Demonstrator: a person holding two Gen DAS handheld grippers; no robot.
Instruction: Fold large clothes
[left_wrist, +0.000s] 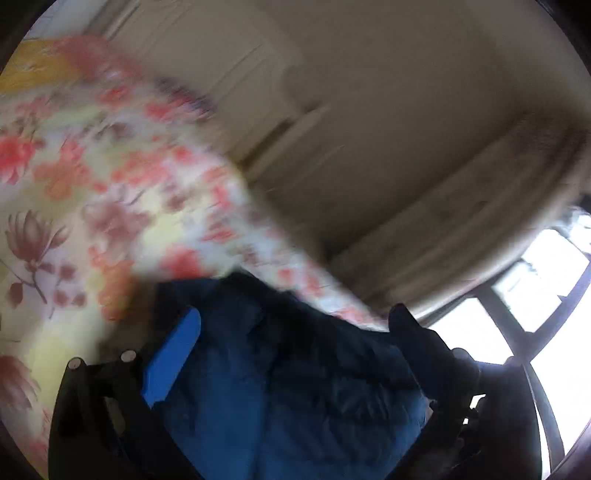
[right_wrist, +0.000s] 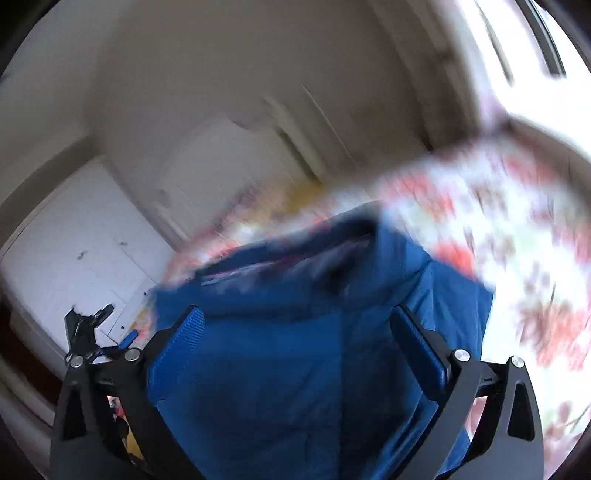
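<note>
Right wrist view: blurred blue quilted garment (right_wrist: 295, 350) stretches away between the spread, released right claw (right_wrist: 295, 325) on a floral-sheeted bed (right_wrist: 517, 229).

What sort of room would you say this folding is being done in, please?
Probably a bedroom at home: a floral bedsheet covers the surface under the blue garment, with pale cupboard doors and a bright window around it.
</note>
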